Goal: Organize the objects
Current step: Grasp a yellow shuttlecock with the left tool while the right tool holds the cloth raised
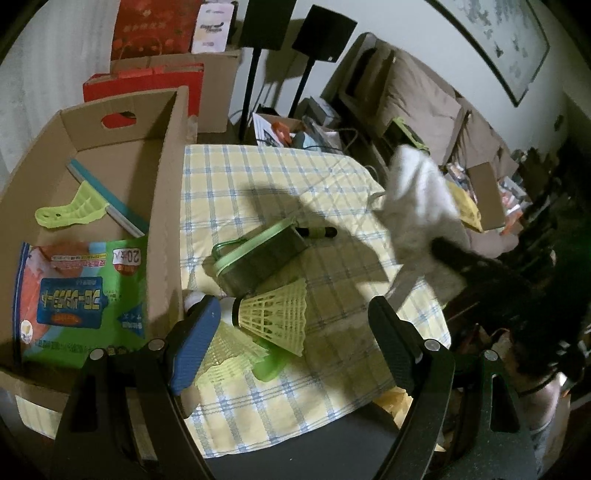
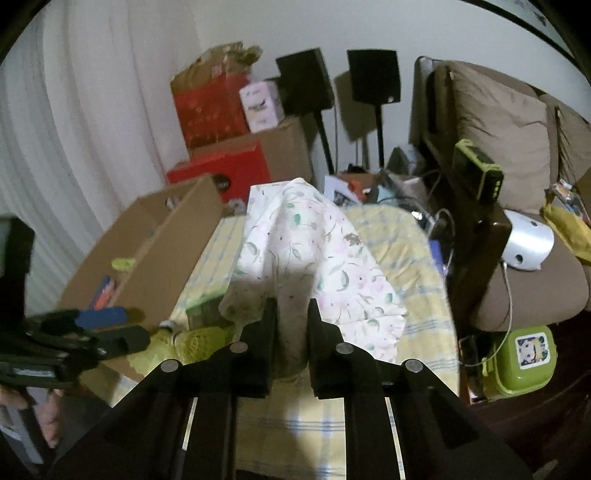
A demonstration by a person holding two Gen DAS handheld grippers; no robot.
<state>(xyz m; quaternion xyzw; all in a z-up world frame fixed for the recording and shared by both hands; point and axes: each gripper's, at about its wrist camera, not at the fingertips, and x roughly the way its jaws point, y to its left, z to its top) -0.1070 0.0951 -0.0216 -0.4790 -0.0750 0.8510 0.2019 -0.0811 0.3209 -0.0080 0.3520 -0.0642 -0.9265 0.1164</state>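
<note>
My right gripper [image 2: 291,308] is shut on a white floral cloth [image 2: 303,247], which hangs lifted above the checked tablecloth [image 2: 417,295]. In the left wrist view the same cloth [image 1: 417,206] is a white blur at the right. My left gripper [image 1: 293,310] stands open over a yellow shuttlecock [image 1: 277,317], beside a second shuttlecock [image 1: 225,350]; nothing is gripped. A green-lidded container [image 1: 258,258] lies just beyond, with a black handle [image 1: 319,232] behind it. The cardboard box [image 1: 166,184] at the left holds a green scraper [image 1: 74,210] and a printed bag [image 1: 77,291].
Red boxes [image 1: 147,29] and more cartons stand behind the cardboard box. Two black speakers on stands [image 2: 373,77] rise past the table's far edge. A brown sofa [image 2: 517,147] is at the right, with a white device [image 2: 528,240] on it and a green lunch box [image 2: 517,358] below.
</note>
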